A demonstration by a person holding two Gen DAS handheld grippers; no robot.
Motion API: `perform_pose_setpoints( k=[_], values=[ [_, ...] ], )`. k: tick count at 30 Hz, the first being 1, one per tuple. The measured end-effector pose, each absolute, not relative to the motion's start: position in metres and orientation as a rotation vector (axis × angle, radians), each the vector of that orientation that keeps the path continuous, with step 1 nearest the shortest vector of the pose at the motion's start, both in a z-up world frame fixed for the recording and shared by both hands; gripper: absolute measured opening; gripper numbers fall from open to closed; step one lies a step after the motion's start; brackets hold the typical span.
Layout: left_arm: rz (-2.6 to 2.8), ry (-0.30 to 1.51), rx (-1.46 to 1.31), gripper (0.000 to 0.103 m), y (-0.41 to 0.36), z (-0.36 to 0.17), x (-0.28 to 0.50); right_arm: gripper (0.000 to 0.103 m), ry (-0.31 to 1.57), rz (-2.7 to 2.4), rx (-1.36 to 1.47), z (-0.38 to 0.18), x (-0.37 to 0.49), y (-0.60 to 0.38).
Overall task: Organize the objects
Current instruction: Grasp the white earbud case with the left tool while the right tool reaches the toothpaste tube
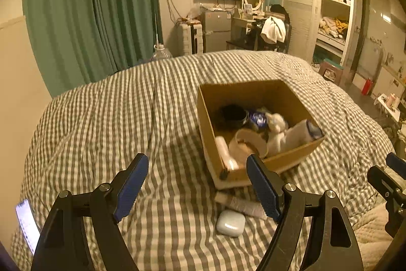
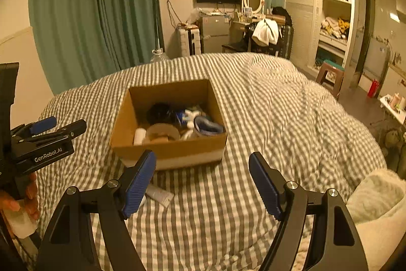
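progress: mostly done (judged); cardboard box [image 1: 256, 93] on bed [image 1: 101, 118] already filled | left: tube [image 1: 241, 203], earbud case [image 1: 230, 222] just outside box | left gripper [image 1: 198, 184], right gripper [image 2: 203, 182]: wide, empty

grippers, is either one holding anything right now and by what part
Nothing is held. The left gripper and right gripper are both open and empty above the bed; the tube and earbud case lie loose beside the box.
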State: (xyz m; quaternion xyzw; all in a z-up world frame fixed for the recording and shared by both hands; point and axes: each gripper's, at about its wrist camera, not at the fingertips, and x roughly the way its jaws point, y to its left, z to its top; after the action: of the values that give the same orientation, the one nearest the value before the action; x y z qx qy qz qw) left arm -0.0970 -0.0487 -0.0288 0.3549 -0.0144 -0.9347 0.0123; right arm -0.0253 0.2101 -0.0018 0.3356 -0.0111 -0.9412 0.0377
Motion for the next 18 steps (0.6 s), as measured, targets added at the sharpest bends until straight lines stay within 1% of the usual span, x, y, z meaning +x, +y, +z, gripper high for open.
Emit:
perform_pose_setpoints(
  k=[3, 7, 13, 16, 18],
  values=[
    [-2.908, -0.034, 1.160, 0.082, -0.045, -0.049, -0.091, 0.075, -0.019, -2.889, 1.065, -0.018, -0.023, 0.211],
    [-2.902, -0.130, 1.223, 0.082, -0.033, -0.081, -0.087, 0.075, -0.042, -2.886, 1.084, -0.038, -0.020, 0.213],
    [-2.922, -0.198, 1.373, 0.082, -0.014, -0.129, -0.078, 0.075, -0.154, -2.853, 1.167, -0.076, -0.034, 0.224],
    [-2.914, -0.272, 1.470, 0.082, -0.003, -0.150, -0.080, 0.075, -0.147, -2.826, 1.233, -0.096, -0.044, 0.222],
    [-2.919, -0.260, 1.512, 0.082, -0.002, -0.156, -0.083, 0.075, -0.139, -2.811, 1.259, -0.105, -0.048, 0.222]
  ],
)
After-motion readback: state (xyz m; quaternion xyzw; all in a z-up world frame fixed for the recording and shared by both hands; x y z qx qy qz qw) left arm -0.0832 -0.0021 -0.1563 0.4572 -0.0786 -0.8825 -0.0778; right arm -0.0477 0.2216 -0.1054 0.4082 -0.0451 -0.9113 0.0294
